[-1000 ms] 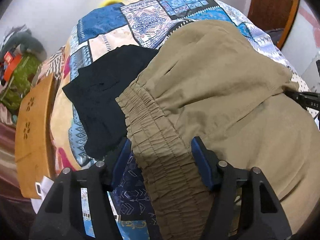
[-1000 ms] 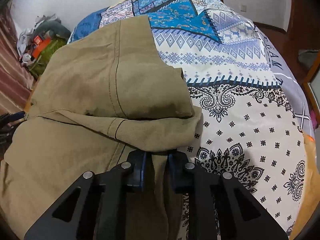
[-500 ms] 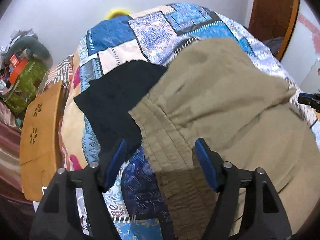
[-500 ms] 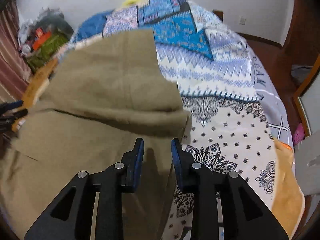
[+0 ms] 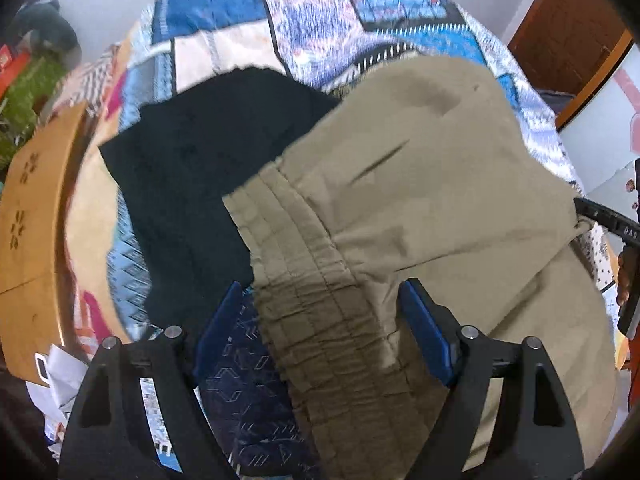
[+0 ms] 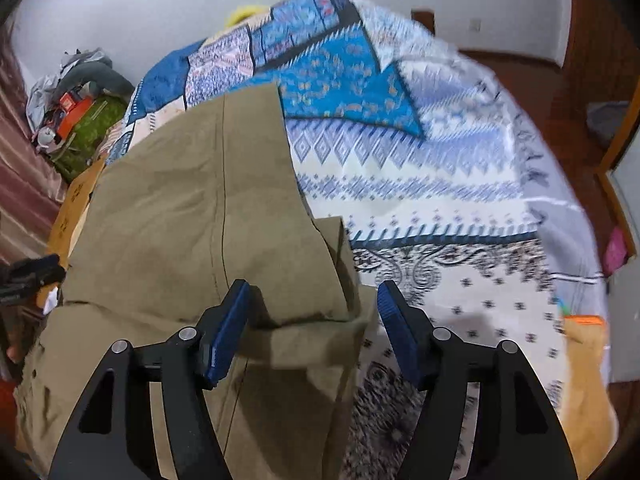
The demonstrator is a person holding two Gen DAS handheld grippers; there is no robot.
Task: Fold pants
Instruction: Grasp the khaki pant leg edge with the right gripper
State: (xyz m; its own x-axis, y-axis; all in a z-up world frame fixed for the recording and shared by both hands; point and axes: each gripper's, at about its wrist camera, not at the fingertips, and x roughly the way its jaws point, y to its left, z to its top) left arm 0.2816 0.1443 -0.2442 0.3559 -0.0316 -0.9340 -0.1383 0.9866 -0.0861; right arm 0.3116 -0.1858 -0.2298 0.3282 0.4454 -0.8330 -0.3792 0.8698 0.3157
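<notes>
— As the khaki pants point(image 5: 420, 184) are seen lying folded over on the patterned bedspread point(image 6: 420, 184), upper layer laid back across lower, a fold is judged just set down and released.

— And the grippers?

— Both are spread. The left gripper point(image 5: 320, 320) is held above the gathered elastic waistband point(image 5: 320, 312); its jaws have just been opening, cloth lying beneath them but pressed by neither pad. The right gripper point(image 6: 314, 320) is poised over the folded corner point(image 6: 332, 280), its jaws also just opened wide, nothing pinched.

— Anything beside the pants?

— A black garment point(image 5: 208, 168) is partly overlapped by the waistband edge, and a wooden board point(image 5: 36, 220) is seen at the bed's side.

— Next move?

— Probably a fresh grip is called for: the outer edges should be taken again and carried across for another fold, with the black garment left unsnagged.
</notes>
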